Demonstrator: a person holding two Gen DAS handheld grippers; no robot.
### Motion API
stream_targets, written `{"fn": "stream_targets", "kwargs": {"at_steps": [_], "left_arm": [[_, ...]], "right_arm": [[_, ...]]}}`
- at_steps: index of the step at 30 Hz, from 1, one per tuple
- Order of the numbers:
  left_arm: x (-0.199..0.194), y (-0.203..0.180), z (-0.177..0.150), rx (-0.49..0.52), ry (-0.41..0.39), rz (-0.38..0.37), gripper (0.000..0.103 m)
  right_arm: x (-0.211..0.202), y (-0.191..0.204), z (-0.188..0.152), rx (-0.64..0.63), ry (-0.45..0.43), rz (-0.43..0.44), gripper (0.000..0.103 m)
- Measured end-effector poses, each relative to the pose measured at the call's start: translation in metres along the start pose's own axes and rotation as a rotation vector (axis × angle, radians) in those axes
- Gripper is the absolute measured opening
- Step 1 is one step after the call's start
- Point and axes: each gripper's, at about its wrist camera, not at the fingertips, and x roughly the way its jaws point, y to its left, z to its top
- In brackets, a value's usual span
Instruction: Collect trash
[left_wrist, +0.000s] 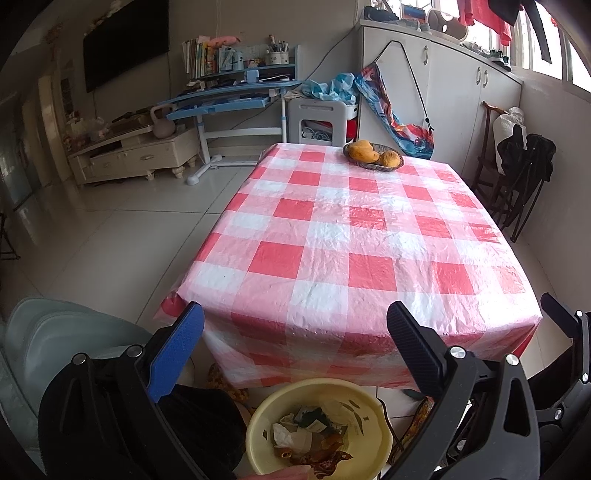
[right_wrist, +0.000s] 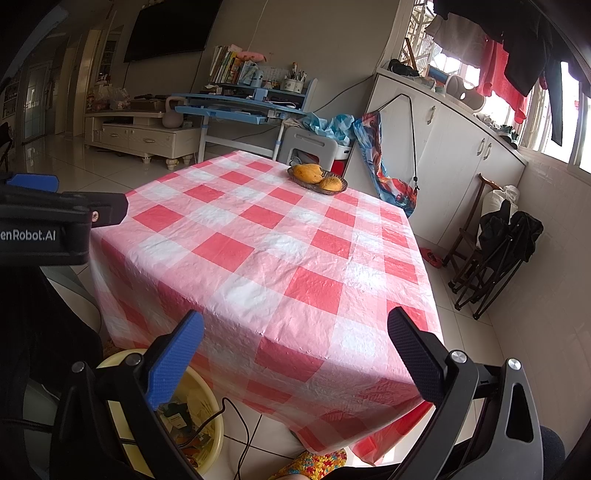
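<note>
A yellow basin (left_wrist: 258, 417) stands on the floor below the table's near edge and holds crumpled paper and wrappers (left_wrist: 310, 435). It also shows in the right wrist view (right_wrist: 210, 439), partly hidden behind the blue finger. My left gripper (left_wrist: 295, 317) is open and empty, above the basin and in front of the table (left_wrist: 351, 236) with its red-and-white checked cloth. My right gripper (right_wrist: 295, 325) is open and empty, over the table's near corner (right_wrist: 295, 258). The left gripper's body (right_wrist: 55, 221) shows at the left of the right wrist view.
A dark woven dish with mangoes (left_wrist: 373, 153) sits at the table's far end, also in the right wrist view (right_wrist: 317, 177). A grey chair (left_wrist: 48, 332) stands at the left. A folded black chair (left_wrist: 517, 173) leans at the right. A blue desk (left_wrist: 229, 96) and white cabinets (left_wrist: 461, 96) stand behind.
</note>
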Motion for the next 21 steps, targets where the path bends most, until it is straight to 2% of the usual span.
{"fn": "stream_targets", "kwargs": {"at_steps": [21], "left_arm": [[-0.0087, -0.0039, 0.0045, 0.016, -0.019, -0.001, 0.096]], "right_arm": [[-0.0021, 0.0087, -0.0089, -0.009, 0.002, 0.001, 0.095]]}}
